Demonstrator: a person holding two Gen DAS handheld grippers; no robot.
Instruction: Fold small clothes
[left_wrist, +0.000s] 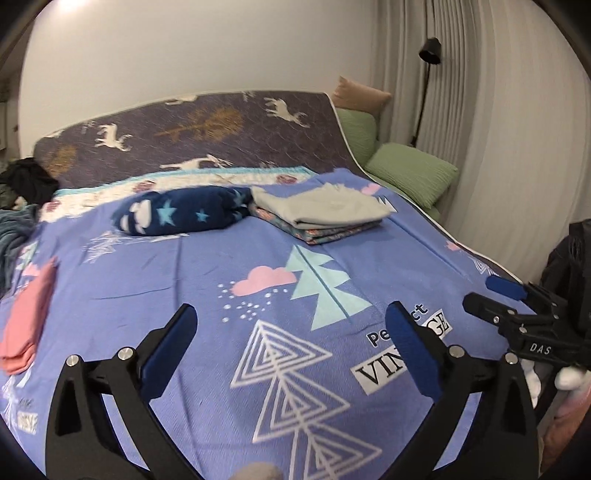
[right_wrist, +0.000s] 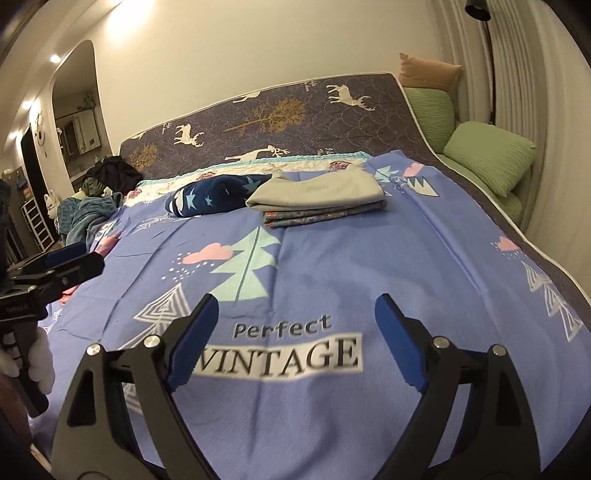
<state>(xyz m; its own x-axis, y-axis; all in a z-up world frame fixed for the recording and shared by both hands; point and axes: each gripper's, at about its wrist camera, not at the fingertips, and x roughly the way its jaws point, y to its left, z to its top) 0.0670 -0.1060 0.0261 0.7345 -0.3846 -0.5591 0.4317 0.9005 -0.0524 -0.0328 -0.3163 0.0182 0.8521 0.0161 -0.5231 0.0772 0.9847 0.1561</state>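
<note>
Pink folded cloth (left_wrist: 27, 317) lies at bed's left edge, set aside (looks done) | left gripper (left_wrist: 291, 345) and right gripper (right_wrist: 295, 334) spread wide, holding nothing | purple printed bedsheet (left_wrist: 207, 266) bare between them, room for next piece

Warm ceiling spotlights (right_wrist: 55, 58) glare at the upper left, leaving the room evenly but dimly lit. Fisheye distortion bends the wall and curtains (right_wrist: 517, 74), corners vignette black, and slight motion blur softens detail.

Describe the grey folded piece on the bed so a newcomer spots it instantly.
Start from the periwinkle-blue printed bedspread covering the bed. Toward its far end lies a flat stack of folded fabrics; the plain light-grey folded cloth tops it, over a folded floral-patterned cloth. Unlike the rolled navy star-print fleece at its left, it is unpatterned.
</note>
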